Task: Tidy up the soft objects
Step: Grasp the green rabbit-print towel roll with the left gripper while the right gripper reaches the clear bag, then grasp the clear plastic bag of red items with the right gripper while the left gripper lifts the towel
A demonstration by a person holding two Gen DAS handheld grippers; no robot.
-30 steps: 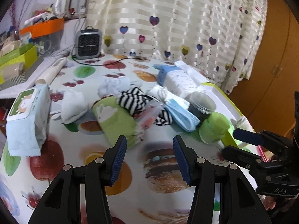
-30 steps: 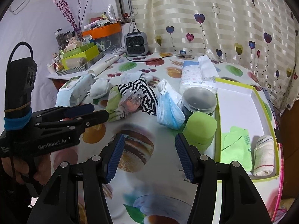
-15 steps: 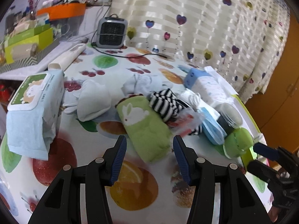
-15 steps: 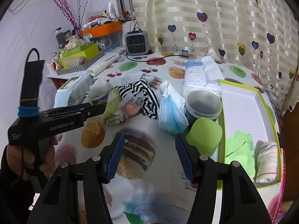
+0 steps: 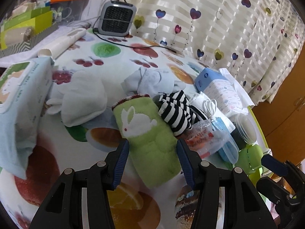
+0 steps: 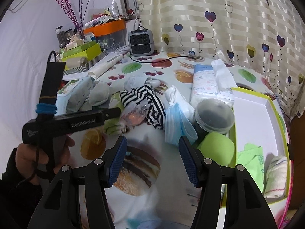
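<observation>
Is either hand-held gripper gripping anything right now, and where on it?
Nothing is held. The left hand-held gripper is open, its fingers straddling the near end of the green rabbit towel without pressing it. The right hand-held gripper is open over bare tablecloth.

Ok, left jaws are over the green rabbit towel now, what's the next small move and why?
Probably ease the left gripper down a little further and close on the green rabbit towel. Its jaws stand open, straddling the towel's near end, the pads not yet pressing. The right gripper is open and empty over the tablecloth.
</observation>
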